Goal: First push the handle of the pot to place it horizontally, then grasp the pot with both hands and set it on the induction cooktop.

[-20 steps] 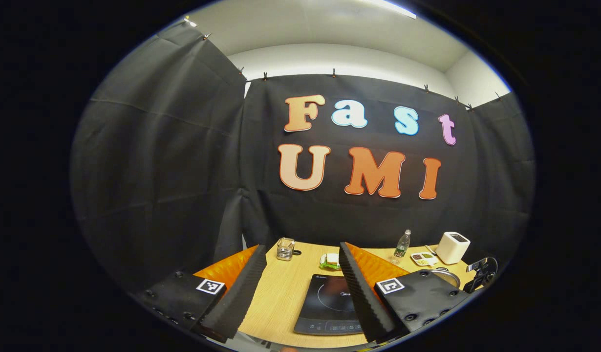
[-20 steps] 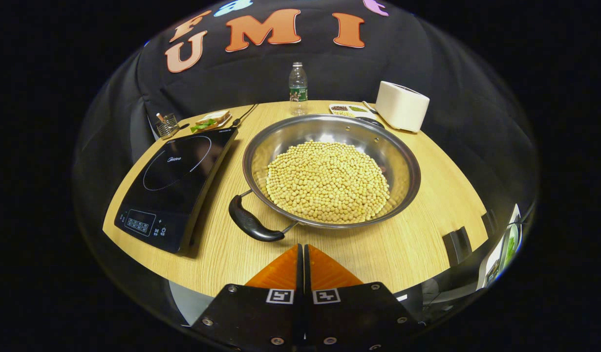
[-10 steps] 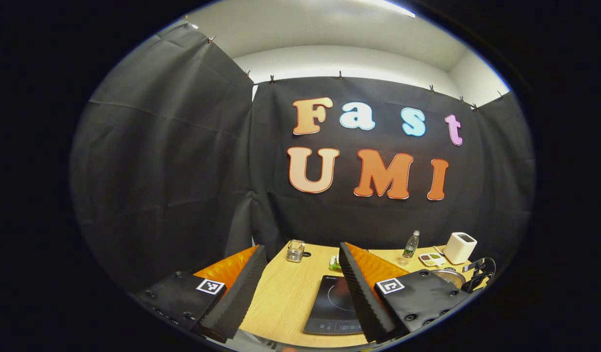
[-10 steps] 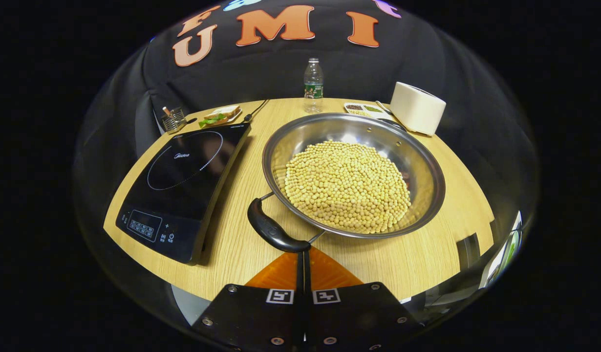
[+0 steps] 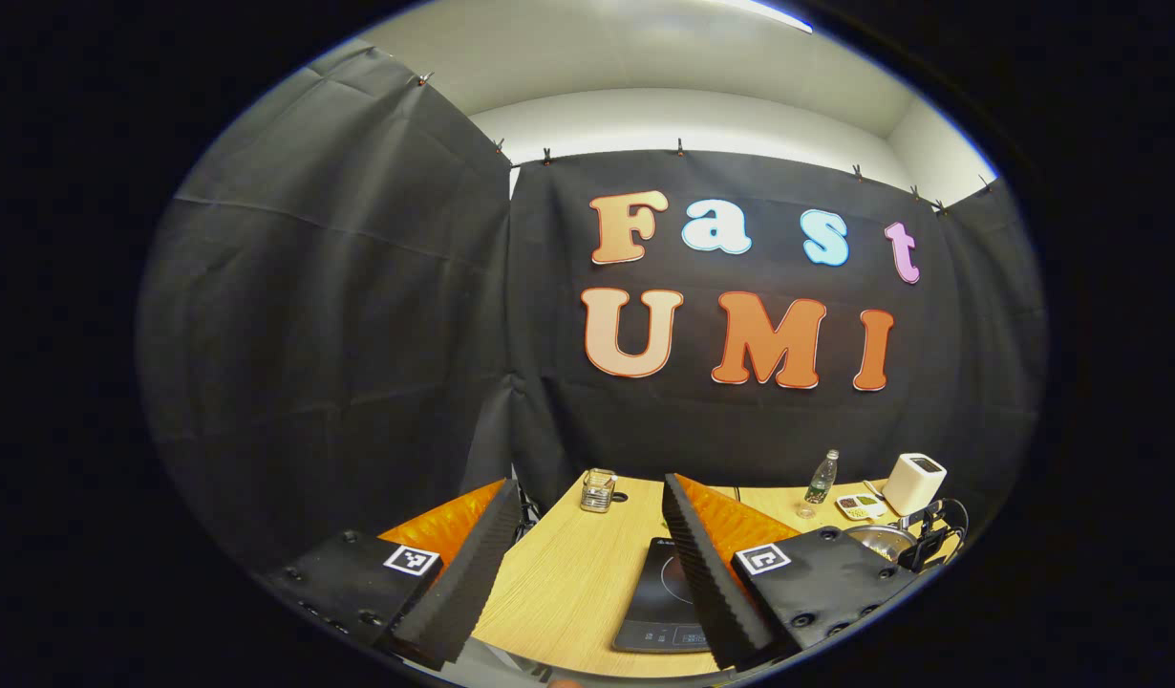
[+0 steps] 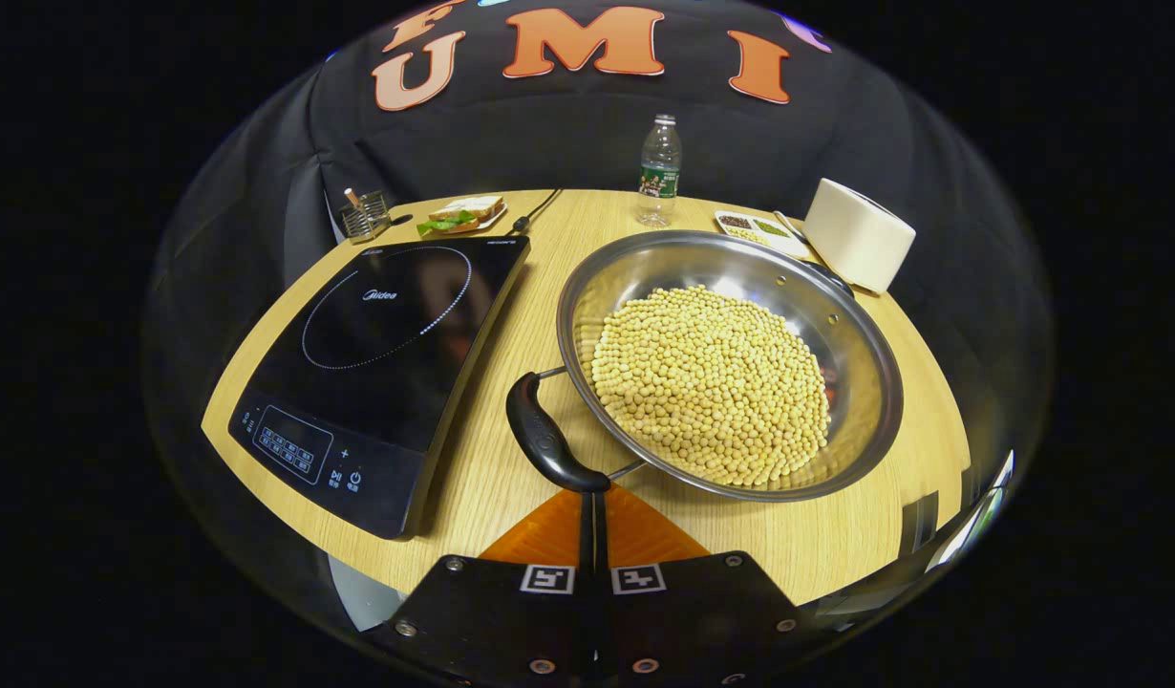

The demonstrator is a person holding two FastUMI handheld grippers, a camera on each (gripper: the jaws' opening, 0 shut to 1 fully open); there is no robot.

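A wide steel pot [image 6: 855,325] full of yellow beans [image 6: 712,382] sits on the wooden table, right of the black induction cooktop [image 6: 377,354]. Its black near handle [image 6: 546,444] points toward the front left. My right gripper [image 6: 587,495] is shut, with its tips right at the near end of that handle; the handle hides the tips. In the left gripper view, my left gripper [image 5: 587,502] is open and held above the table's left part, with the cooktop [image 5: 659,602] partly behind its right finger. The pot's rim [image 5: 879,540] peeks out at the far right.
Along the back of the table stand a water bottle [image 6: 659,172], a white box-shaped appliance [image 6: 857,235], a small tray of spices [image 6: 755,229], a plate with a sandwich [image 6: 461,213] and a small glass holder [image 6: 365,216]. A cable [image 6: 538,212] runs back from the cooktop.
The right gripper has moved forward, closing the gap to the pot's near handle, and the handle has swung leftward. The left gripper's view has shifted left; it stays open.
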